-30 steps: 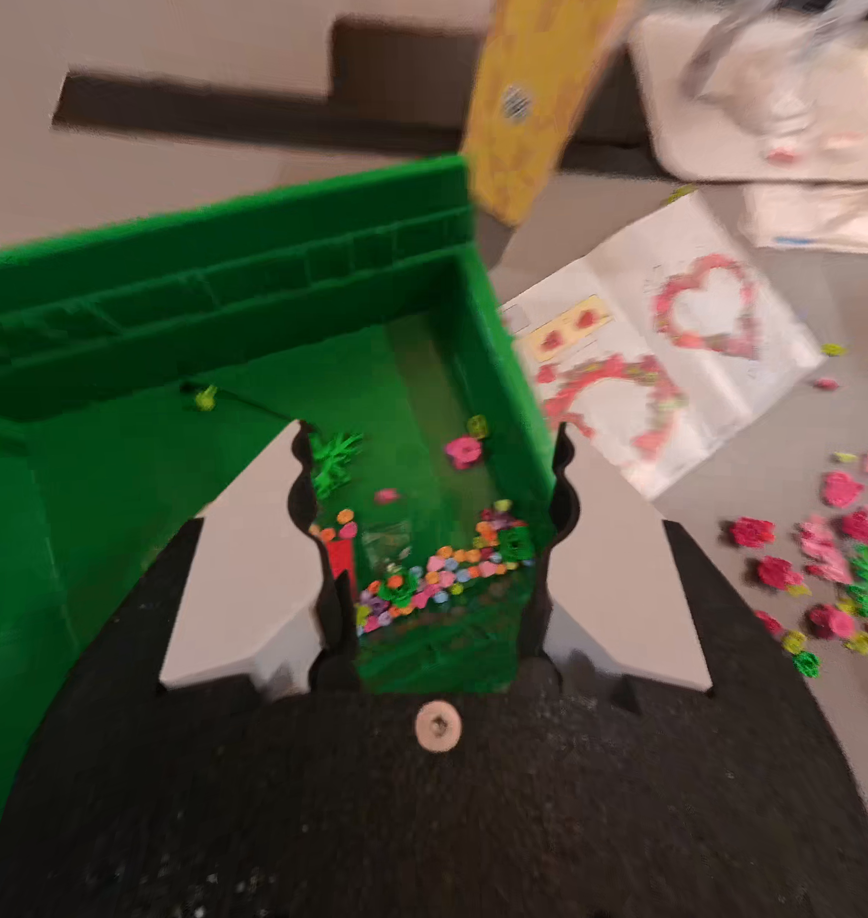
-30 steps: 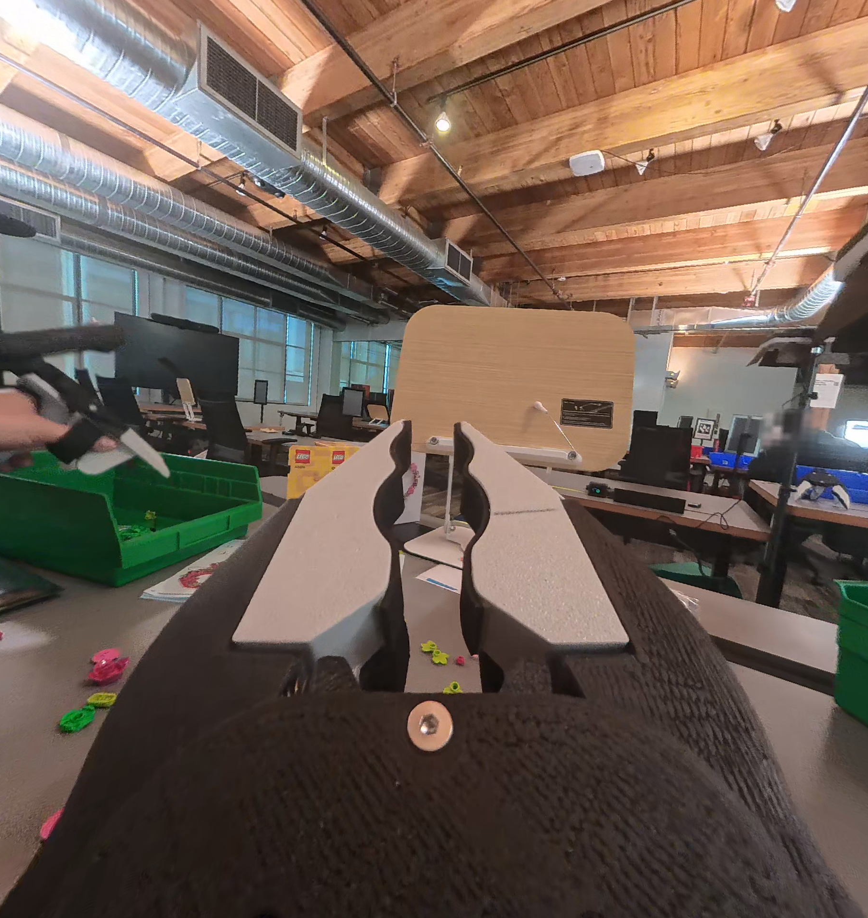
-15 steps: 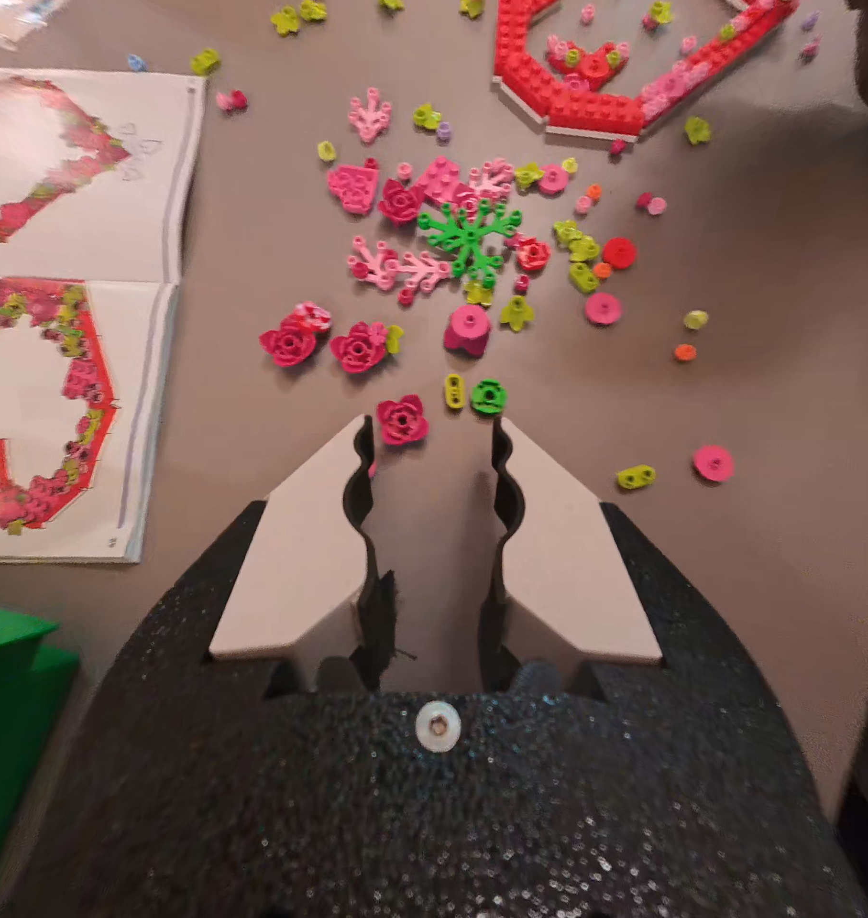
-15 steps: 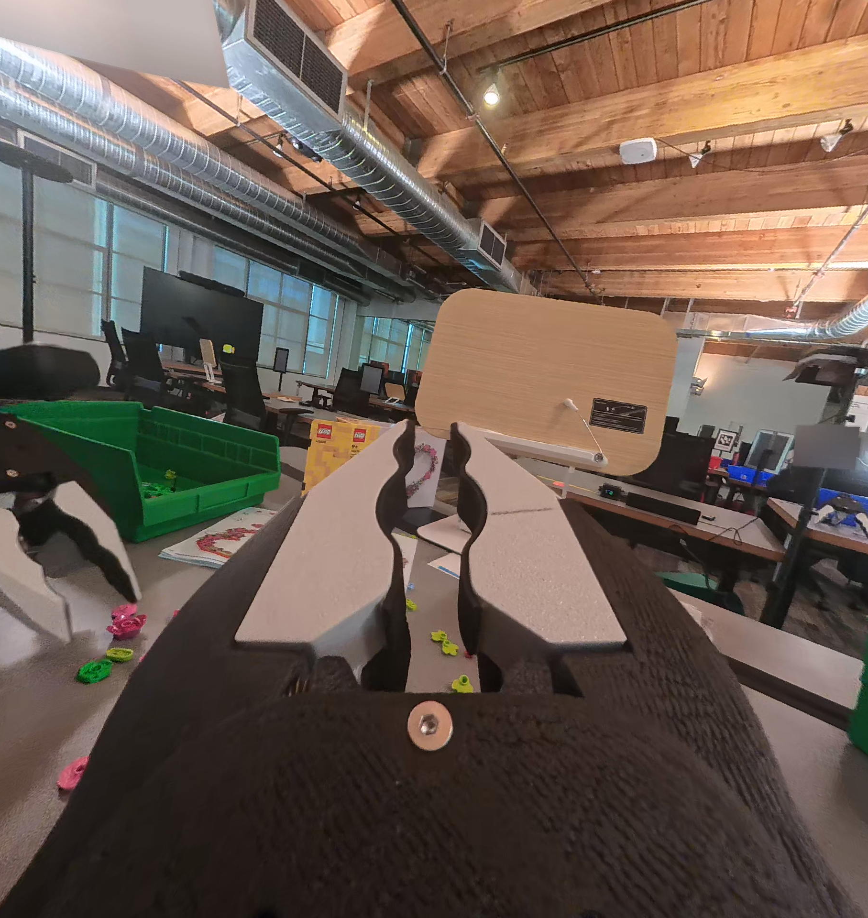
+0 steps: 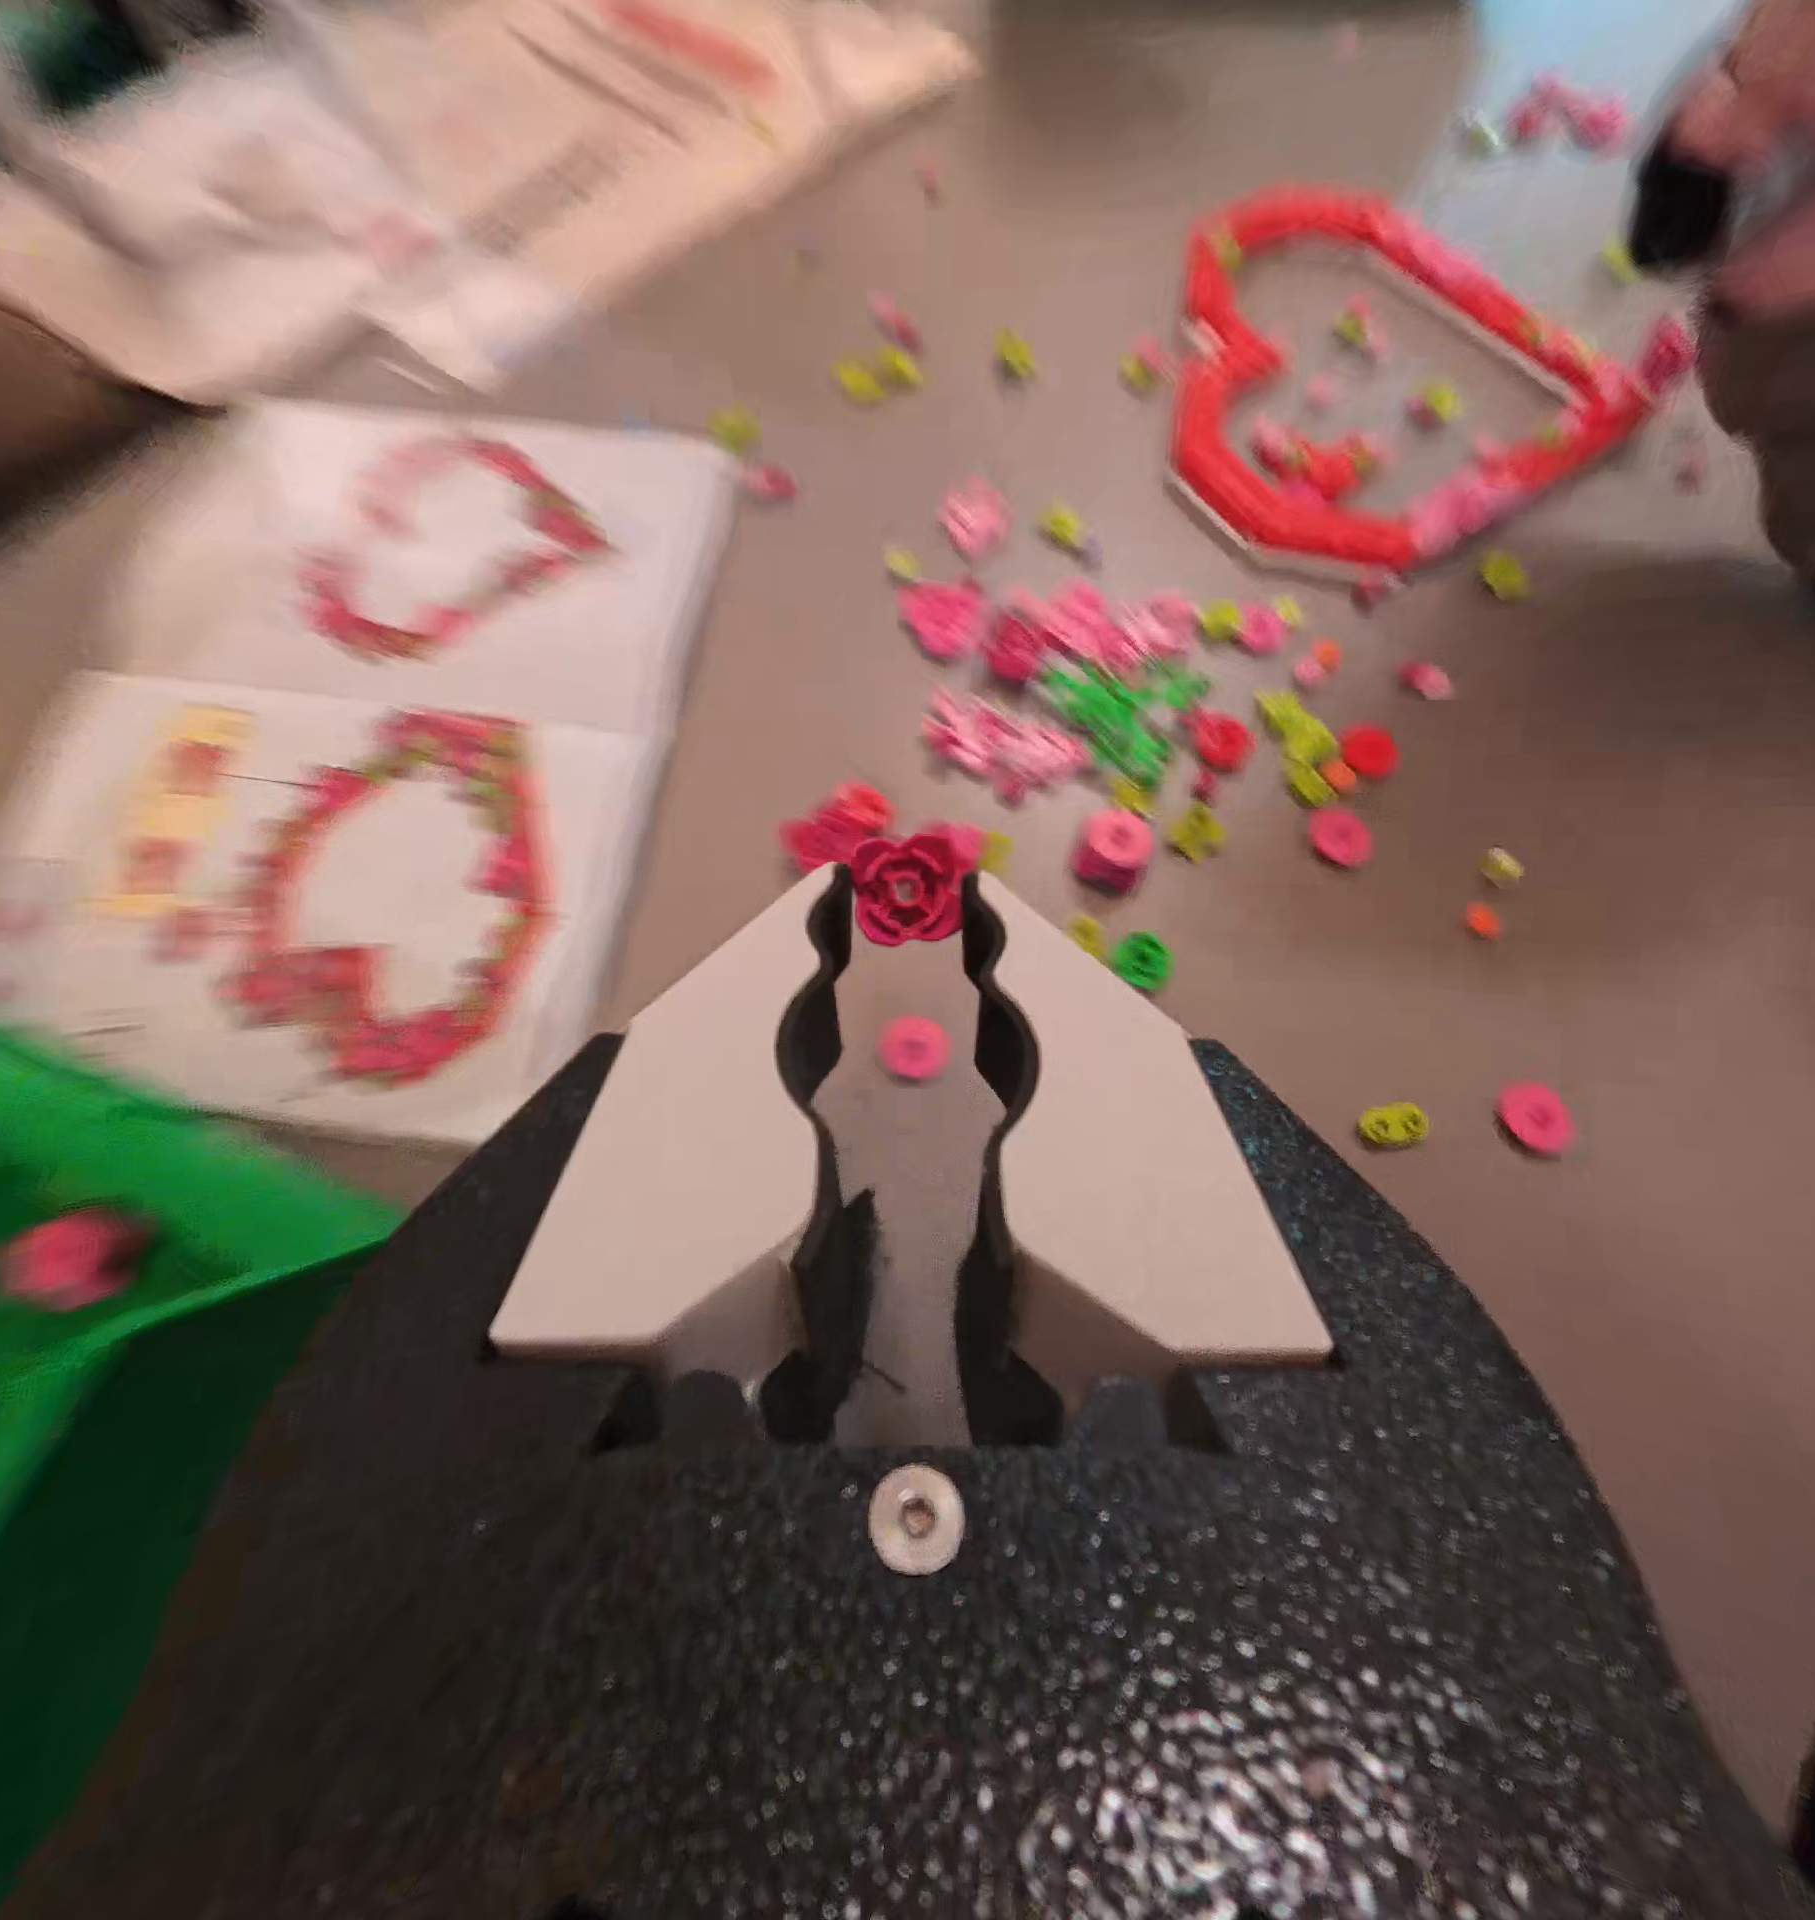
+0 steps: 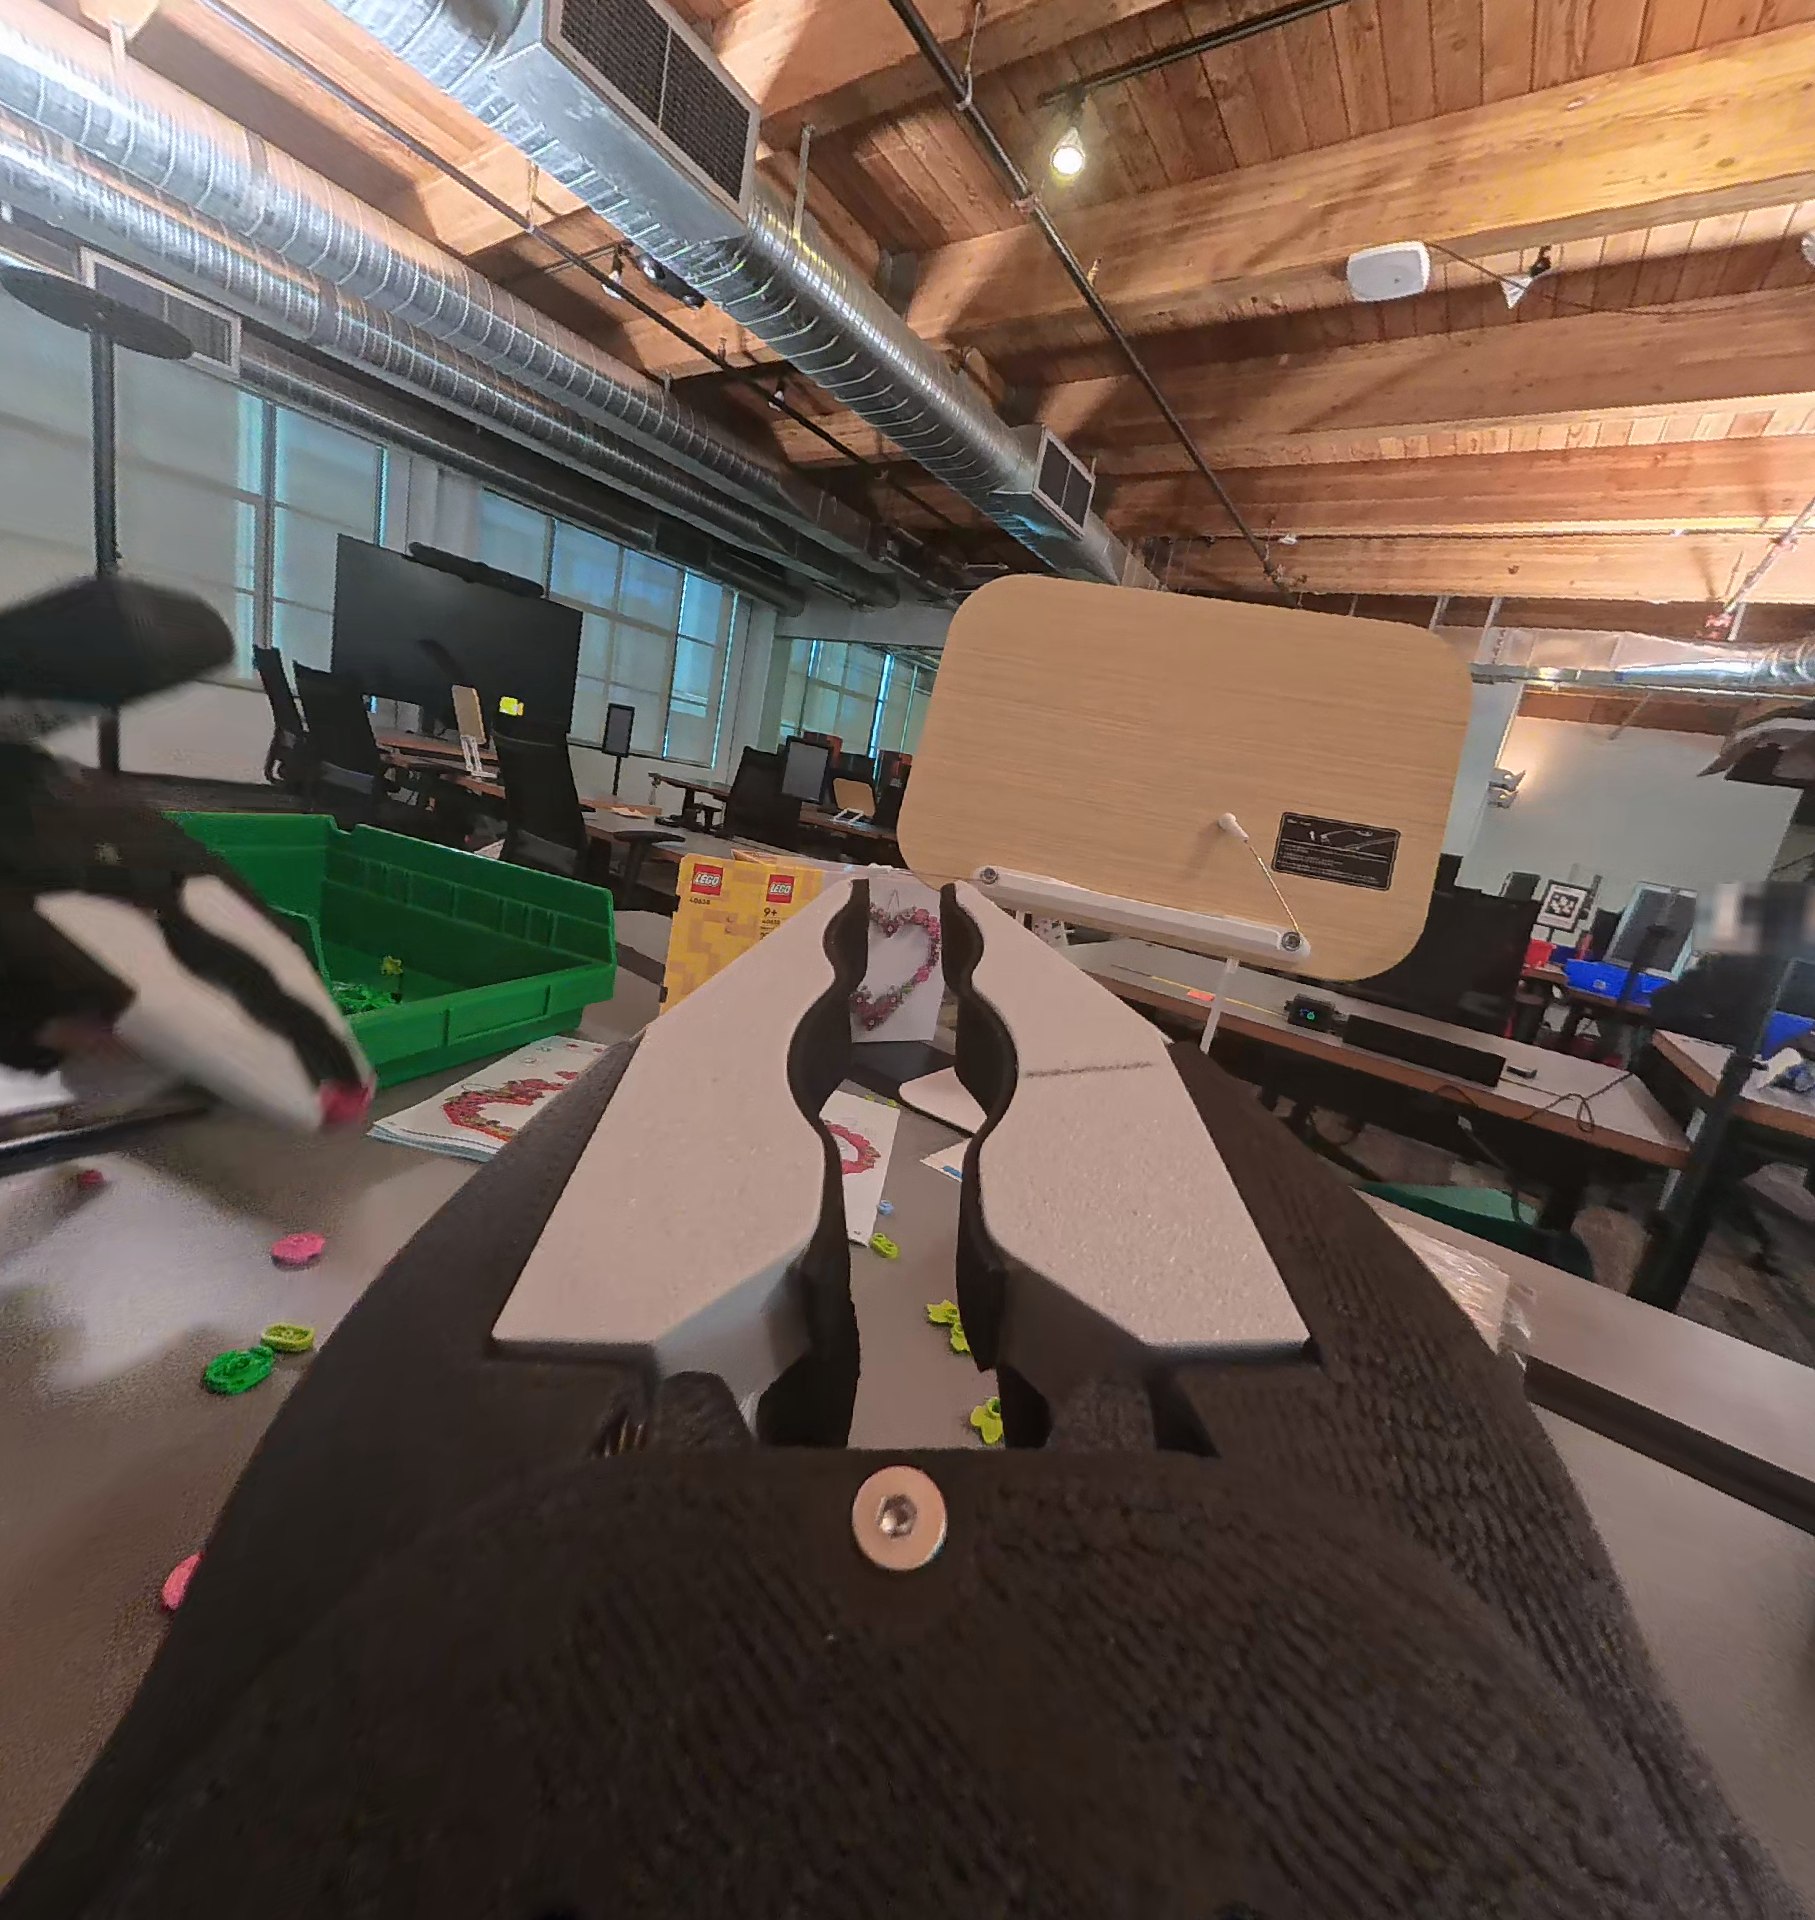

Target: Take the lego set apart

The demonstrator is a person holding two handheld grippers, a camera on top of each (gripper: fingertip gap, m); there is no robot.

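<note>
Magenta rose piece (image 5: 905, 890) pinched at the tips of the left gripper (image 5: 905, 899), lifted off the table. Red heart frame (image 5: 1386, 390) at 1 o'clock, mostly stripped, loose pieces (image 5: 1100, 681) scattered between; green bin (image 5: 103, 1340) at 8 o'clock. Right gripper (image 6: 895, 902) idle, jaws narrowly apart, empty; much sorting appears left.

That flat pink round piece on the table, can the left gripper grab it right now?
Probably not yet. The left gripper is already shut on a dark pink rose piece, so its fingers are busy. The flat pink round piece lies on the table below them, uncovered, so it looks reachable once the rose is dropped.
</note>
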